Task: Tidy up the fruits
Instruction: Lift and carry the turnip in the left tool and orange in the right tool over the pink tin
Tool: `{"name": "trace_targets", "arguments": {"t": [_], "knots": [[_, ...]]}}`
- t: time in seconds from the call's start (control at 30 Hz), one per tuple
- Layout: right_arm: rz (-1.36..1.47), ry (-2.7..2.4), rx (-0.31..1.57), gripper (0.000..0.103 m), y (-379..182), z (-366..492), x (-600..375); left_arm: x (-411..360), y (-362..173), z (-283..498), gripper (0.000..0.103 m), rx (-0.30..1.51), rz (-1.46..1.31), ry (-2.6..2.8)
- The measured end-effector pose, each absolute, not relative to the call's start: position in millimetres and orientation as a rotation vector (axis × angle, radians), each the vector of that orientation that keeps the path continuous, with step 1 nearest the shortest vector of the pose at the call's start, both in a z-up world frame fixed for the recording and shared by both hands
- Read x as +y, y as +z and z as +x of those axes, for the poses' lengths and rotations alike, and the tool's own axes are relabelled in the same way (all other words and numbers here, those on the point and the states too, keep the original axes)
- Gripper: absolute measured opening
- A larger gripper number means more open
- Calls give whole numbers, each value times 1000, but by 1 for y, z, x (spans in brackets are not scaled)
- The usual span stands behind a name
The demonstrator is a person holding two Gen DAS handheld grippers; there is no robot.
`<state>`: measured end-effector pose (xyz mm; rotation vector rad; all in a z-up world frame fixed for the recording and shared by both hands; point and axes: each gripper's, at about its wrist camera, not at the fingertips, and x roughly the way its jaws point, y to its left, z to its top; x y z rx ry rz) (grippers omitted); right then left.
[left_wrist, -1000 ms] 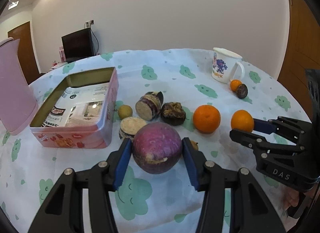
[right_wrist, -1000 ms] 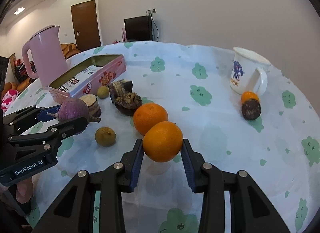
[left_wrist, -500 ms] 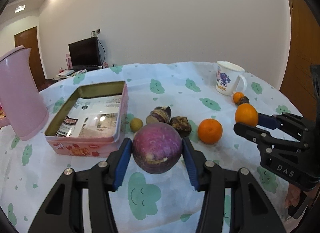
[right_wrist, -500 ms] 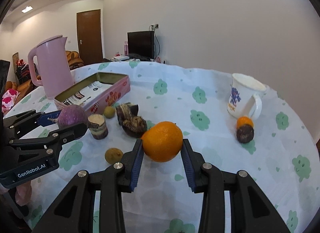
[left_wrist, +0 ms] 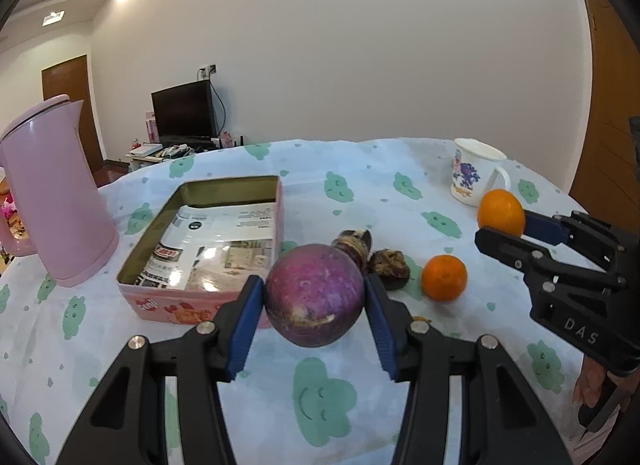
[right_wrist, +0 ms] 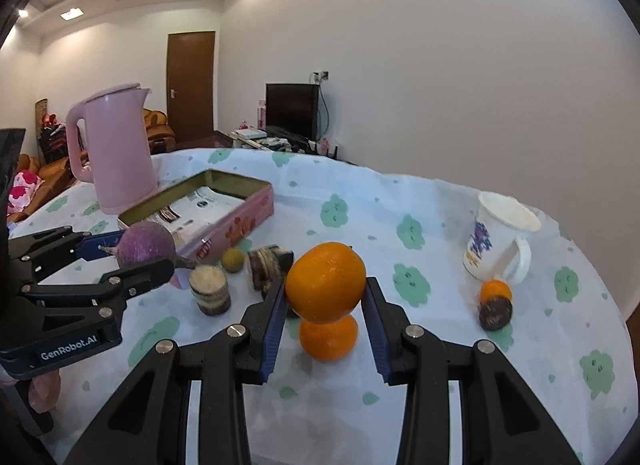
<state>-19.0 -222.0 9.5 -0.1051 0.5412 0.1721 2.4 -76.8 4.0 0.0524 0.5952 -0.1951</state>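
The left claw (left_wrist: 314, 319) is clamping the purple turnip (left_wrist: 315, 294) across its firm, heavy middle above the surface (left_wrist: 240, 385) beside the tin (left_wrist: 192, 305); the right claw (right_wrist: 325, 315) is pinching a smooth, springy orange (right_wrist: 326, 282) aloft

**Black grippers with blue pads**

The left gripper (left_wrist: 314, 329) and right gripper (right_wrist: 325, 325) share one build: black angular plastic frames, silver screws at the joints, ribbed blue pads (left_wrist: 244, 323) inside. White lettering marks their sides, "GenRobot.AI" on one, "DAS" on the other.

Radish (left_wrist: 314, 294) raised, orange (right_wrist: 326, 282) too (both off table)
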Motion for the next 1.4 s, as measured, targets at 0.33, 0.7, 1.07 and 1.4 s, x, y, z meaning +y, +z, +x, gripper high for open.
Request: {"name": "trace_targets", "arguments": {"t": [0.33, 0.7, 1.07, 1.4], "knots": [[-87, 235, 518, 40, 27, 7, -196, -54, 13, 16, 53, 577, 48, -151], [-84, 267, 515, 40, 31, 30, -172, -33, 21, 32, 53, 563, 47, -111], [-66, 259, 496, 40, 30, 55, -162, -19, 25, 51, 53, 548, 57, -86], [-46, 286, 514, 40, 25, 81, -147, -7, 25, 80, 53, 550, 62, -71]]}}
